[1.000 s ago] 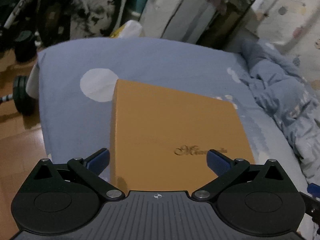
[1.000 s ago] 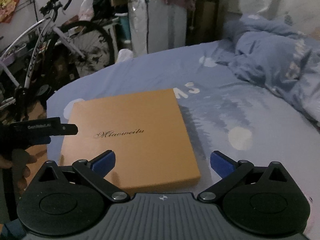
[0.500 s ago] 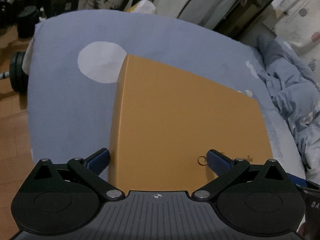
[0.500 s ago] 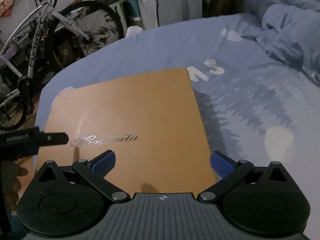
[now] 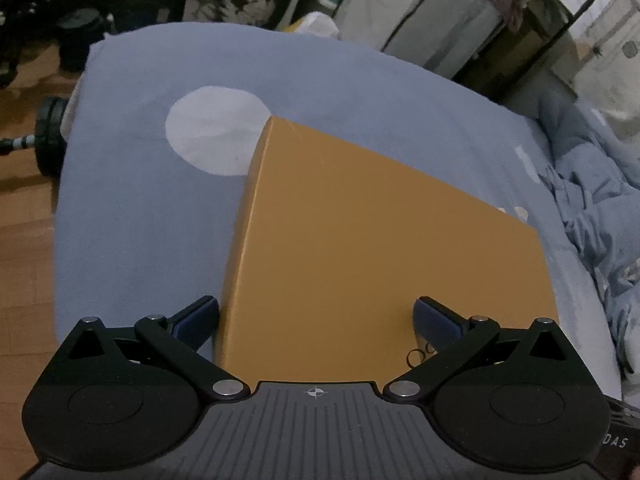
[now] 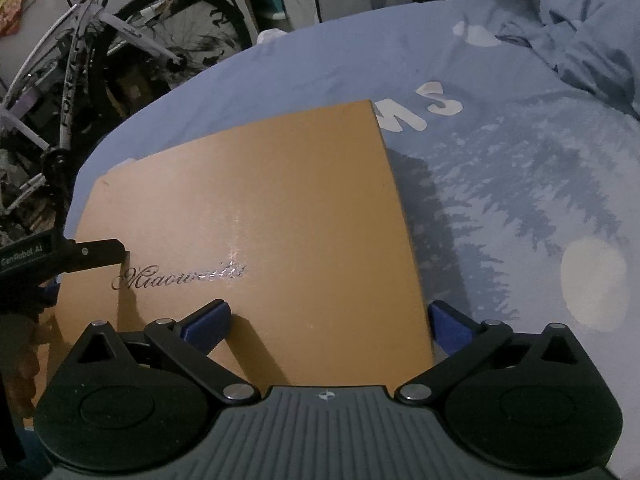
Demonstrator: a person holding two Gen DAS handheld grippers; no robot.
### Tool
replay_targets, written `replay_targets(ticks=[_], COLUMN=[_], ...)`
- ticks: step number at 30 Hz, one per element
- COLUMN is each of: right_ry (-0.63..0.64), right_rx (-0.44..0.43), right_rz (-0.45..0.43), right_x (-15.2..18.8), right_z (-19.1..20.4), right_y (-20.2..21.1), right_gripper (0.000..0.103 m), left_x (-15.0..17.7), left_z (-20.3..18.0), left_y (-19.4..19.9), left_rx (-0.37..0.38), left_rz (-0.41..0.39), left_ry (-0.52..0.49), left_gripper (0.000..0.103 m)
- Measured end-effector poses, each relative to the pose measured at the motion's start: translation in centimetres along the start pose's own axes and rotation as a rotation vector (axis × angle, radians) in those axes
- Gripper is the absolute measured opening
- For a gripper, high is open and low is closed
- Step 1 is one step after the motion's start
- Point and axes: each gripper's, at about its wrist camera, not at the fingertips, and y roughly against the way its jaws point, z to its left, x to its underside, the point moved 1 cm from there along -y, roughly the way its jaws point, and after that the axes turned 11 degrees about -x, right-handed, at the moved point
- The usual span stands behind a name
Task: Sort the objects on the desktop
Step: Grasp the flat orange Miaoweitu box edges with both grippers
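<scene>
- Lying flat on the bed (image 5: 360,92), the orange box (image 5: 380,240) sits directly ahead of both tongs.
- Left tongs (image 5: 316,318) straddle its left corner, right tongs (image 6: 328,320) its right; both gape, empty.

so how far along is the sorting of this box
Nothing looks sorted yet: the orange box lies closed on the blue bedsheet. In hand: both tongs, left and right, open, straddling its near corners. Left: gripping, lifting and placing it.
</scene>
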Motion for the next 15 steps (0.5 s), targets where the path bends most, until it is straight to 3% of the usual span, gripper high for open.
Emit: replay_targets(ticks=[7,15], right_ry=[-0.005,0.014], right_rx=[0.095,0.177], right_rz=[0.018,-0.015], right_x=[0.1,1.2], right_z=[1.9,4.3], right_y=[1.0,4.8], right_gripper=[0.103,0.103], left_x=[0.0,0.0], left_z=[-0.4,-1.5], left_y=[0.5,2.3], left_rx=[0.014,0.036], left_rz=[0.026,0.040], left_ry=[-0.017,-0.035], left_gripper=[0.103,0.103])
